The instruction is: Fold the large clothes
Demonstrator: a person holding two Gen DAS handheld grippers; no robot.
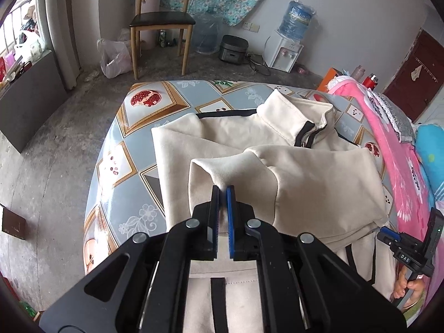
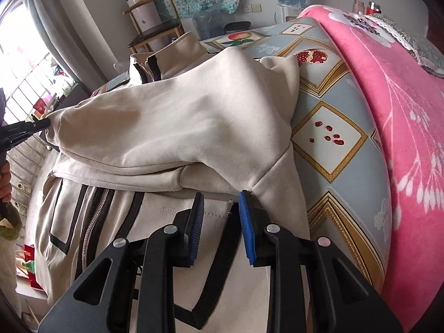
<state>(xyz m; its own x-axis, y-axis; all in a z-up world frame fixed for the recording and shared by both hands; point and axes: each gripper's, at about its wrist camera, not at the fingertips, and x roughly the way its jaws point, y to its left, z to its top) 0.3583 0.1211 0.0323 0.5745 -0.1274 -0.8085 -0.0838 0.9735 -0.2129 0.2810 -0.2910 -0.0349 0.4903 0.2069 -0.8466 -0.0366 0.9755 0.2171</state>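
Observation:
A cream zip jacket (image 1: 249, 136) with black trim lies on the patterned table (image 1: 133, 127), collar toward the far side. My left gripper (image 1: 222, 190) is shut on the cuff end of its sleeve (image 1: 305, 172), which is folded across the body. In the right wrist view the same sleeve (image 2: 180, 127) stretches across the jacket, and the left gripper (image 2: 41, 124) pinches its end at far left. My right gripper (image 2: 222, 198) is open, its blue pads (image 2: 247, 219) either side of the jacket's side near the armpit seam. The right gripper (image 1: 388, 236) shows at the left wrist view's right edge.
A pink floral blanket (image 2: 388, 116) covers the table's right part. A wooden chair (image 1: 161, 22), a water dispenser (image 1: 288, 52), a rice cooker (image 1: 233, 50) and a plastic bag (image 1: 113, 58) stand on the concrete floor beyond the table. A window (image 2: 30, 83) is at left.

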